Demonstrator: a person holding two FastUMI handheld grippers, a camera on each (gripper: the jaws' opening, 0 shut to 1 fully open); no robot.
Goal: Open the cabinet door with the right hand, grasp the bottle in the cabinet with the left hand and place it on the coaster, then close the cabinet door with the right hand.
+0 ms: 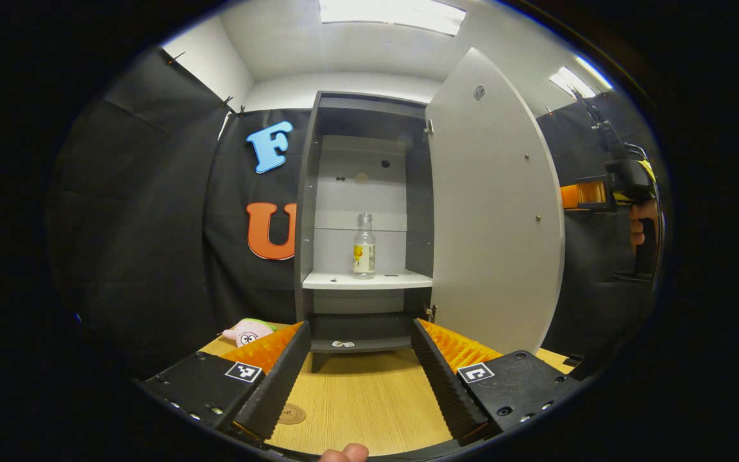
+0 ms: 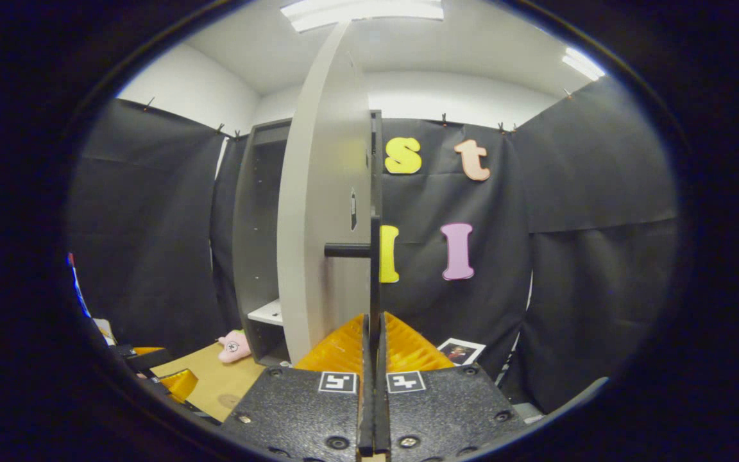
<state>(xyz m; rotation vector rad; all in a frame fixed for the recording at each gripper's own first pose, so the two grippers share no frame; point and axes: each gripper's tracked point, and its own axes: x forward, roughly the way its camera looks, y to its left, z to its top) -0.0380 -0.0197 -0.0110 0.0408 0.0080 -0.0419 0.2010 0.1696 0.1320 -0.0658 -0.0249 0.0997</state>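
Bottle [image 1: 364, 246]: we see it upright on the cabinet's pale middle shelf [image 1: 408, 280], clear, with a yellow label, untouched and well apart from both claws.
Cabinet [image 1: 305, 212]: a tall dark-framed unit standing at the far edge of the surface, its inside open to us in the left gripper view.
Cabinet door [image 1: 494, 212]: swung wide on its hinges, pale, standing to the right of the opening; in the right gripper view we look almost along its edge.
Door handle [image 2: 374, 256]: a dark bar on a short stub off the door, straight ahead of the right claw; we cannot tell whether the tips touch it.
Left claw [image 1: 361, 366]: spread wide, holding nothing, low over the surface and facing the cabinet opening.
Right claw [image 2: 374, 378]: fingers pressed together with barely a slit between them; in the left gripper view we see it beyond the door's far edge, a hand on its grip.
Coaster [image 1: 292, 414]: a round disc flat on the surface, just beside the left claw's left finger.
Surface [image 1: 369, 398]: light wood grain.
Plush toy [image 1: 247, 332]: pink, lying on the surface left of the cabinet's foot.
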